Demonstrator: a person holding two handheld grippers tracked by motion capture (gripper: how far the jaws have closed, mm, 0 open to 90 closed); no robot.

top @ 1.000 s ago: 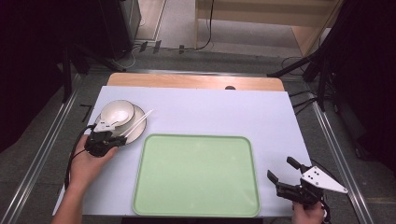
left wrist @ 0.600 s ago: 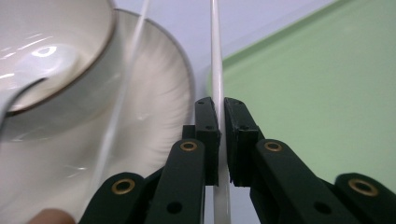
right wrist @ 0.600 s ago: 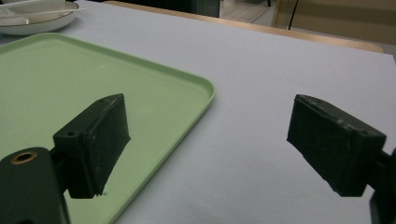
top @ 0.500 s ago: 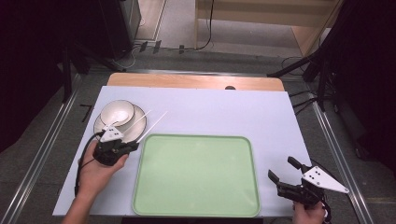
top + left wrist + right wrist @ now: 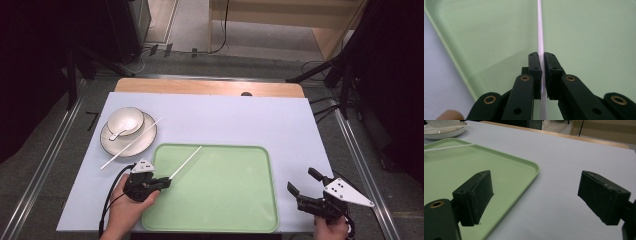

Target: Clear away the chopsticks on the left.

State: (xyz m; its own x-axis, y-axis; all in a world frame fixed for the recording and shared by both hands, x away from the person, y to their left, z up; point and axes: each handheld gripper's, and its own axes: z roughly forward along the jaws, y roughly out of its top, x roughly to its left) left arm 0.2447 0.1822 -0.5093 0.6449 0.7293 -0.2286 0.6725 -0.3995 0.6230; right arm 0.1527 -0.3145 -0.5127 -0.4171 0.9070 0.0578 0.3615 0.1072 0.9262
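Left gripper pinches one white chopstick over the near-left corner of the green tray. Right gripper, jaws spread and empty, waits right of the tray. A second chopstick lies across the plate under the bowl. Judged step: carrying; next, lower and release onto the tray.

Setting: a lab recording station. A table with a white top stands between metal rails. Cables and black stands surround it.
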